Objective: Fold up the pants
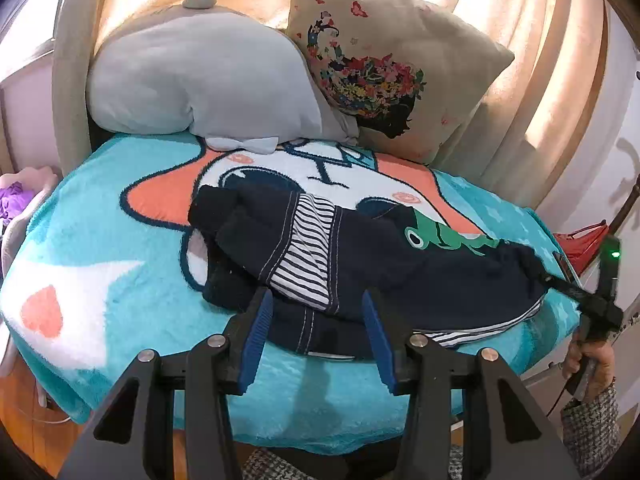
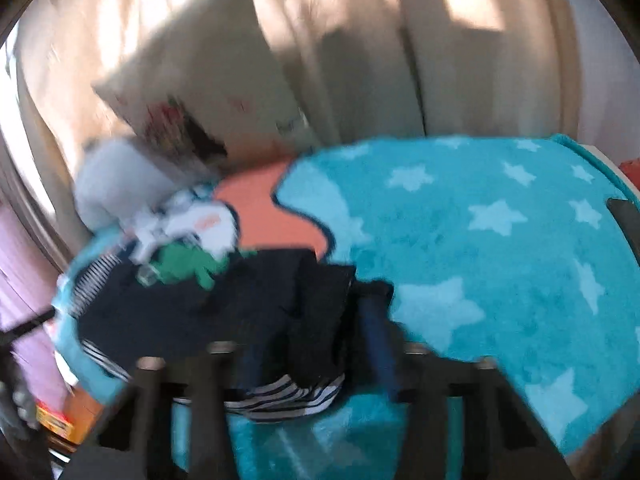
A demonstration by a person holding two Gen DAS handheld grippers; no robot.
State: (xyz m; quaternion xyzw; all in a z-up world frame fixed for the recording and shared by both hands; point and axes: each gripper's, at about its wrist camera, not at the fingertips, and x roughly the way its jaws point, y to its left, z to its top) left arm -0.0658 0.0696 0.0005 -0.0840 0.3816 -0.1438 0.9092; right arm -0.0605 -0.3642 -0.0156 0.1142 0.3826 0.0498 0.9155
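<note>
Dark navy pants [image 1: 384,264] with a striped lining and a green frog patch [image 1: 444,236] lie bunched on a turquoise blanket [image 1: 100,248]. My left gripper [image 1: 318,312] is open, its blue pads either side of the pants' near edge. My right gripper [image 1: 576,292] shows at the pants' right end and is shut on the fabric. In the blurred right wrist view the right gripper [image 2: 320,344] holds the dark pants [image 2: 192,312] between its pads, the striped lining hanging below.
A grey plush pillow [image 1: 200,80] and a floral cushion [image 1: 384,60] stand at the back against beige curtains [image 1: 540,60]. A red object [image 1: 584,244] lies off the blanket's right edge. Purple cloth [image 1: 14,200] lies at the left.
</note>
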